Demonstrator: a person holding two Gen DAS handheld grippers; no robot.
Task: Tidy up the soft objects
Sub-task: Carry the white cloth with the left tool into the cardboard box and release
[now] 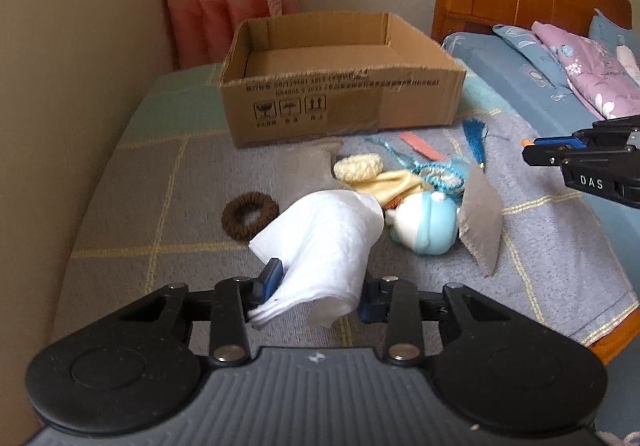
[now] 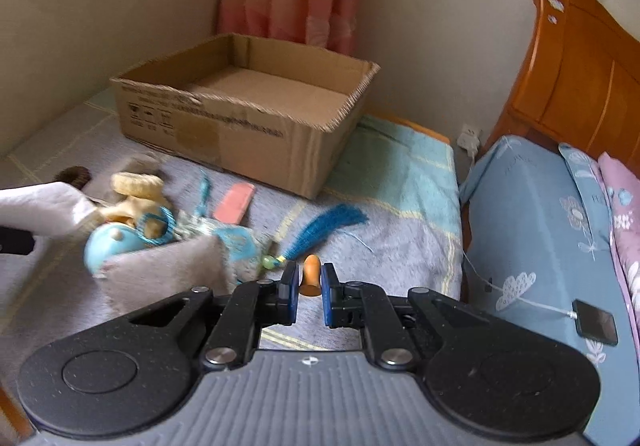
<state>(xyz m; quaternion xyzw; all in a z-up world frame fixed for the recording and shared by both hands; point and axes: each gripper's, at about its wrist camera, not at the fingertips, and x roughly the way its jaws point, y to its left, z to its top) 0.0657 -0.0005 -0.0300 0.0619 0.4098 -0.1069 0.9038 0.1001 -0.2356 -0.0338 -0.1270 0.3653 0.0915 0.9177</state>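
Note:
My left gripper (image 1: 318, 278) is shut on a white folded cloth (image 1: 324, 242) and holds it above the bed. Behind it lies a pile: a brown hair tie (image 1: 250, 220), a cream knitted piece (image 1: 358, 166), a blue-white soft toy (image 1: 424, 224), a grey felt piece (image 1: 482, 224) and a blue tassel (image 1: 474, 136). An open, empty cardboard box (image 1: 340, 102) stands further back. My right gripper (image 2: 309, 286) is nearly shut with a narrow gap, empty, above an orange object (image 2: 311, 274). It shows at the right in the left wrist view (image 1: 532, 150). The box (image 2: 240, 122) and the pile also show in the right wrist view.
A checked blanket (image 1: 160, 174) covers the surface. A wall runs along the left. A bed with blue bedding (image 2: 532, 226), a wooden headboard (image 2: 580, 86) and a phone on a cable (image 2: 596, 322) lies at the right. A pink strip (image 2: 234, 202) lies near the box.

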